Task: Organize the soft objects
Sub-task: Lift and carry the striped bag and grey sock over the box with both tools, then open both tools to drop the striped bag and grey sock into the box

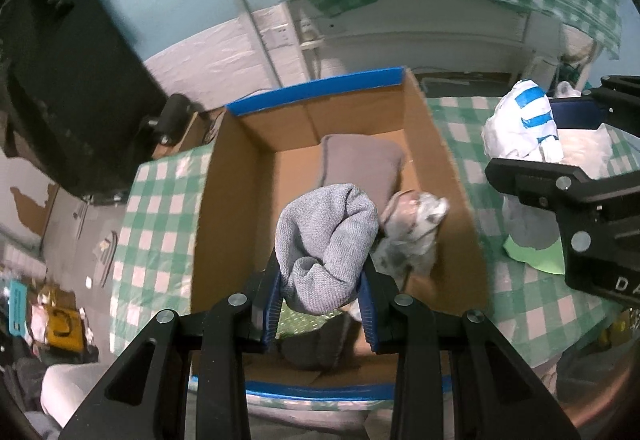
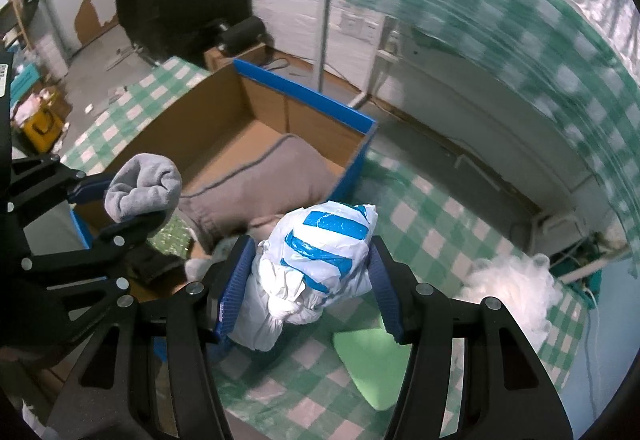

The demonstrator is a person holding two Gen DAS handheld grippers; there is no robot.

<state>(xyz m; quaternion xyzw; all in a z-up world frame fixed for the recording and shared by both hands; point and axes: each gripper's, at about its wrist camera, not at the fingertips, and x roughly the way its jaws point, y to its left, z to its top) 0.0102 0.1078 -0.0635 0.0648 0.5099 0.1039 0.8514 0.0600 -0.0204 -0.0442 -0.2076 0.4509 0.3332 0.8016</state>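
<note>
While over box, towel between jaws.

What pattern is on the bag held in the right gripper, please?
The bag is white with blue stripes, clearest in the right wrist view.

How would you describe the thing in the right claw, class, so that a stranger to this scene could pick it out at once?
Start at the big open cardboard box with blue-taped edges on the green-checked tablecloth. Just outside its right wall, above the cloth, the right claw pinches a knotted white plastic bag. Its bright blue stripes set it apart from the plain grey rolled cloth in the left claw.
</note>
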